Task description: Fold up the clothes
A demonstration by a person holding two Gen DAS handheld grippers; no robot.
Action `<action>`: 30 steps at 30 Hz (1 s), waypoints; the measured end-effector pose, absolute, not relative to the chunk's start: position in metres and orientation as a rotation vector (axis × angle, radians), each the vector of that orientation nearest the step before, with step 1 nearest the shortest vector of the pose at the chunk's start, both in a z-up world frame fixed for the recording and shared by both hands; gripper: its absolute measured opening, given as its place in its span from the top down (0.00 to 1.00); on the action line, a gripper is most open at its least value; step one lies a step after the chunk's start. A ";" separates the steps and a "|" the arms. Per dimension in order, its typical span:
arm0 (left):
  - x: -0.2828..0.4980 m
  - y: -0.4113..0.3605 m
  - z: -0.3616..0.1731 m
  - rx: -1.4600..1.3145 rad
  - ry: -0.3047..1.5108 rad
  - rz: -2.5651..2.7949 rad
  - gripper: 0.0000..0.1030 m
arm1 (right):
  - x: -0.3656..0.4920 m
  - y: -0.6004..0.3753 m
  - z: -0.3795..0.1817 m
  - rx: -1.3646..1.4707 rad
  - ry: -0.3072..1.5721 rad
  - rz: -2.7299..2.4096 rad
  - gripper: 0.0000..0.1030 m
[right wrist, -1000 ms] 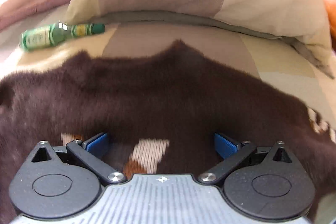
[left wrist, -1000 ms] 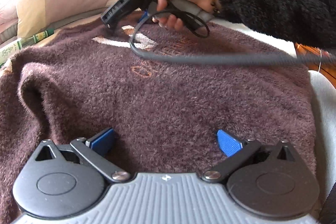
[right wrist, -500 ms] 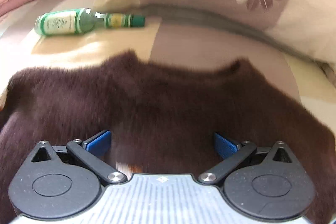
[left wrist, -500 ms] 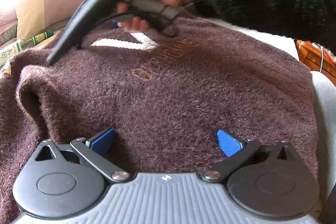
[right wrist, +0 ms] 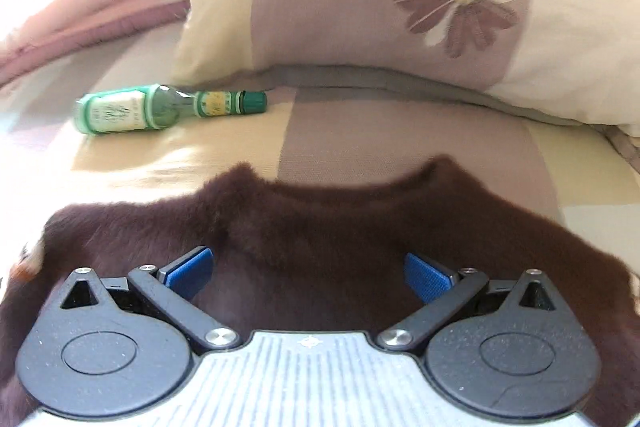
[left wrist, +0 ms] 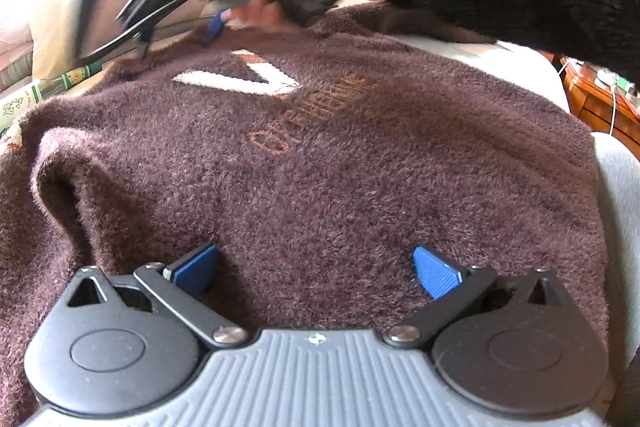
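Brown sweater [left wrist: 340,167] (orange lettering, unreadable) lies beside a green-labelled bottle [right wrist: 160,109].

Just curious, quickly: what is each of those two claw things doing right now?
Left gripper: open, holding nothing, over the brown sweater.
Right gripper: open, holding nothing, near the sweater's collar.

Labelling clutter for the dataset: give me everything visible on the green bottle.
The green bottle is small, apparently glass, with a pale green-and-white label on the body, a yellowish neck label and a dark green cap. It lies on its side on the bedspread, cap toward the floral pillow, apart from the brown sweater.
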State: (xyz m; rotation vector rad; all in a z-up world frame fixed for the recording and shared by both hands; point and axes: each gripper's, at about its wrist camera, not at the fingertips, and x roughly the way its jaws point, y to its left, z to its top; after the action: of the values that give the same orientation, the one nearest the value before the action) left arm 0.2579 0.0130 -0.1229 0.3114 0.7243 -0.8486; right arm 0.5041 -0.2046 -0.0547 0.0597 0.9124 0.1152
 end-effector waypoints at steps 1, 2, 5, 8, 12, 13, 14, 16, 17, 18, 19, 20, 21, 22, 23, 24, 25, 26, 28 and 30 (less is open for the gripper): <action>0.258 0.013 -0.122 0.312 0.723 -0.849 0.01 | 0.493 -0.215 -0.048 0.060 0.897 0.122 0.00; 0.258 0.013 -0.122 0.313 0.720 -0.850 0.01 | 0.482 -0.225 -0.041 0.060 0.881 0.128 0.00; 0.258 0.013 -0.122 0.317 0.716 -0.851 0.01 | 0.447 -0.259 -0.017 0.063 0.816 0.135 0.00; 0.259 0.011 -0.121 0.320 0.717 -0.849 0.01 | 0.414 -0.288 -0.001 0.080 0.804 0.176 0.00; 0.258 0.009 -0.119 0.324 0.718 -0.842 0.01 | 0.371 -0.299 -0.019 0.116 0.884 0.277 0.00; 0.258 0.009 -0.119 0.324 0.718 -0.841 0.01 | 0.360 -0.297 -0.027 0.107 0.892 0.283 0.00; 0.258 0.009 -0.119 0.321 0.719 -0.839 0.01 | 0.350 -0.294 -0.036 0.101 0.903 0.280 0.00; 0.258 0.008 -0.119 0.317 0.721 -0.832 0.01 | 0.333 -0.289 -0.056 0.081 0.917 0.258 0.00; 0.258 0.007 -0.119 0.318 0.721 -0.828 0.01 | 0.324 -0.288 -0.065 0.068 0.924 0.245 0.00; 0.257 0.007 -0.120 0.319 0.720 -0.824 0.01 | 0.318 -0.289 -0.074 0.063 0.938 0.224 0.00; 0.257 0.006 -0.120 0.319 0.720 -0.820 0.01 | 0.311 -0.290 -0.084 0.059 0.953 0.201 0.00; 0.256 0.006 -0.120 0.318 0.721 -0.816 0.01 | 0.305 -0.292 -0.090 0.058 0.944 0.182 0.00; 0.256 0.007 -0.120 0.318 0.720 -0.814 0.01 | 0.295 -0.293 -0.091 0.053 0.929 0.164 0.00; 0.255 0.007 -0.119 0.318 0.722 -0.814 0.01 | 0.285 -0.294 -0.092 0.047 0.914 0.147 0.00; 0.255 0.008 -0.117 0.317 0.724 -0.814 0.01 | 0.276 -0.295 -0.091 0.049 0.923 0.127 0.00; 0.254 0.009 -0.114 0.316 0.726 -0.815 0.01 | 0.265 -0.293 -0.088 0.044 0.927 0.100 0.00; 0.253 0.010 -0.112 0.314 0.728 -0.815 0.01 | 0.253 -0.291 -0.085 0.037 0.930 0.073 0.00; 0.251 0.011 -0.108 0.305 0.714 -0.822 0.01 | 0.241 -0.289 -0.082 0.030 0.933 0.046 0.00; 0.246 0.014 -0.100 0.274 0.678 -0.853 0.01 | 0.216 -0.281 -0.087 0.067 0.915 0.051 0.00; 0.242 0.011 -0.097 0.246 0.664 -0.898 0.01 | 0.190 -0.272 -0.091 0.106 0.895 0.059 0.00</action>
State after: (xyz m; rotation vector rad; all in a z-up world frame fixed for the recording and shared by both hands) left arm 0.2417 0.0115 -0.0966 0.2457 0.6645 -0.8983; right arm 0.1897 -0.2720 -0.0914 0.1060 0.8951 0.0589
